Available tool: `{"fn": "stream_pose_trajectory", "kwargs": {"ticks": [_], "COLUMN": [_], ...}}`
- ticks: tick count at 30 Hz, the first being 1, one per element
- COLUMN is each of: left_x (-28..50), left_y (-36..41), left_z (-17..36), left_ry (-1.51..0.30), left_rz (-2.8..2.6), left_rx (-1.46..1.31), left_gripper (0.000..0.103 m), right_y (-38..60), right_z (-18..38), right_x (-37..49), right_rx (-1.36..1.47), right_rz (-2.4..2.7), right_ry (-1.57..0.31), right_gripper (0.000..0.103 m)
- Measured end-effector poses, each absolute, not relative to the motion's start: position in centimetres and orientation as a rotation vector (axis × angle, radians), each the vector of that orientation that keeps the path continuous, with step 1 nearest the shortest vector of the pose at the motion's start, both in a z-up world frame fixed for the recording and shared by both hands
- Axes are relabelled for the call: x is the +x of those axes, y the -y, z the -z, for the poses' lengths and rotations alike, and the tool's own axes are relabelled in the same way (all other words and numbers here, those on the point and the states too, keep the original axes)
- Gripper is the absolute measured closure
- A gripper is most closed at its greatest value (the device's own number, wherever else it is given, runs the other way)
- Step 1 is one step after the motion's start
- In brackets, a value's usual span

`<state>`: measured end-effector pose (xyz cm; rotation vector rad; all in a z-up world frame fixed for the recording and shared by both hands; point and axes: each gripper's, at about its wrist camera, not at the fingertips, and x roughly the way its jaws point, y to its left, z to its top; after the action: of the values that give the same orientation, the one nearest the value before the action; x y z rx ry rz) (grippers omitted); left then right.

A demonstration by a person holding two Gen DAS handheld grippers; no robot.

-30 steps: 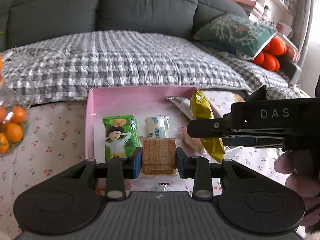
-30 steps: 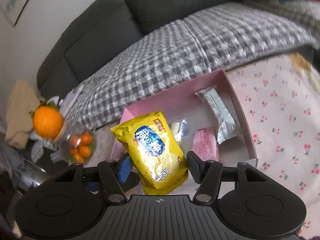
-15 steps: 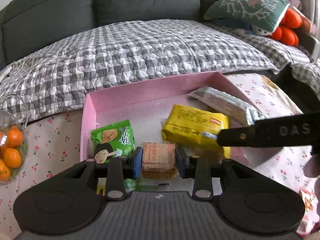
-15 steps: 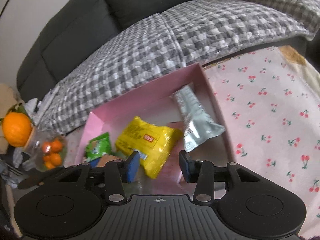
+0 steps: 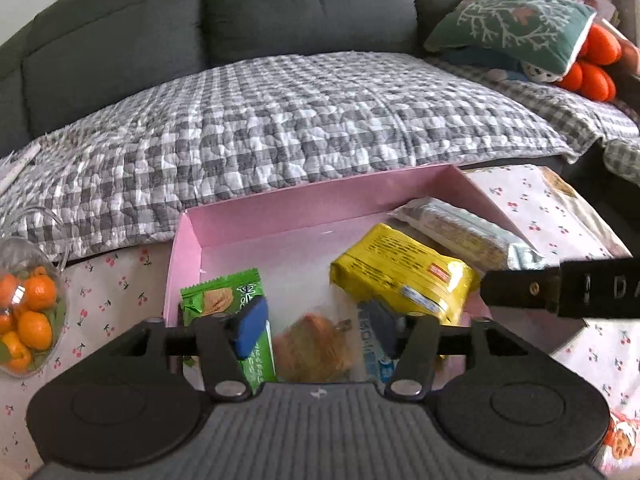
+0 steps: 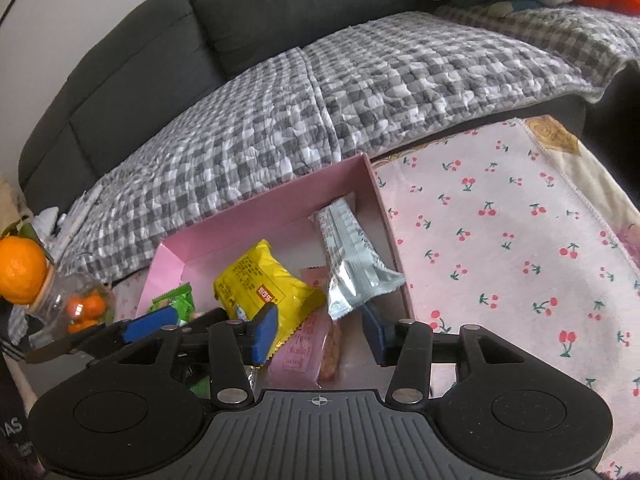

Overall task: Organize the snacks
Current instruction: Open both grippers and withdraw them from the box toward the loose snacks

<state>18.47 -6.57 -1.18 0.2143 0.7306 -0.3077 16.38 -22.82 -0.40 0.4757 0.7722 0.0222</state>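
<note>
Pink box (image 5: 280, 208) sits on the desk, on a cherry-print cloth (image 6: 500, 240), just in front of a sofa (image 5: 280, 20) draped with a grey checked quilt (image 5: 280, 120).

Left tongs (image 5: 316, 330): jaws have just been opening and stand apart. A blurred brown cracker pack (image 5: 312, 346) lies between them; pads are clear of it.

Right tongs (image 6: 320, 330): jaws have just been opening, nothing gripped. They hover over the box's near right part, above a pink packet (image 6: 304, 344).

In the box: yellow bag (image 6: 260, 284) lying flat near the middle, green packet (image 5: 228, 300) at the near left, silver bar (image 6: 348, 256) along the right wall.

Clear jar of small oranges (image 5: 28, 320) stands left of the box.
</note>
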Motion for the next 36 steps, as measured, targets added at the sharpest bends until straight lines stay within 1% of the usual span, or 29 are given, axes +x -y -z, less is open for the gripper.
{"fn": "stream_pose_trajectory", "kwargs": {"ticks": [1,2,5,6,8,10,12,14,19,23,32,36], "left_x": [18.1,18.0,17.6,17.4,16.9,16.3,15.7,15.0,13.2,12.0,8.6,7.3], "left_y": [6.5,6.6,6.4,6.3,6.0,5.8,5.6,5.3,4.8,4.5,4.0,3.7], "left_z": [1.0,1.0,0.6,0.5,0.0,-0.5,-0.9,-1.2,-1.6,-2.0,-2.4,-2.5], "left_ry": [-0.725,-0.721,-0.723,-0.723,-0.717,-0.71,-0.703,-0.701,-0.702,-0.707,-0.711,-0.719], "left_rz": [0.31,0.311,0.314,0.314,0.313,0.315,0.319,0.331,0.343,0.353,0.365,0.365], "left_rx": [0.222,0.226,0.219,0.213,0.199,0.191,0.178,0.16,0.15,0.139,0.161,0.163], "left_gripper": [0.038,0.037,0.034,0.031,0.028,0.022,0.019,0.016,0.011,0.009,0.004,0.003], "right_y": [22.9,22.9,23.0,23.0,23.0,22.9,22.8,22.7,22.2,21.9,20.3,19.8], "right_z": [0.2,0.1,-0.3,-0.4,-0.8,-1.3,-2.0,-2.6,-3.8,-4.3,-5.1,-5.2], "right_x": [16.1,15.9,15.2,14.9,14.3,13.8,13.1,12.4,10.8,9.6,7.2,6.3], "right_rx": [0.479,0.481,0.483,0.482,0.479,0.472,0.461,0.448,0.41,0.397,0.317,0.309], "right_rz": [-0.021,-0.018,-0.01,-0.006,-0.003,-0.003,-0.002,-0.005,-0.011,-0.017,-0.052,-0.067], "right_ry": [-0.769,-0.767,-0.766,-0.769,-0.771,-0.769,-0.758,-0.75,-0.744,-0.746,-0.769,-0.778], "right_gripper": [0.047,0.043,0.039,0.036,0.034,0.031,0.025,0.022,0.02,0.016,0.015,0.013]}}
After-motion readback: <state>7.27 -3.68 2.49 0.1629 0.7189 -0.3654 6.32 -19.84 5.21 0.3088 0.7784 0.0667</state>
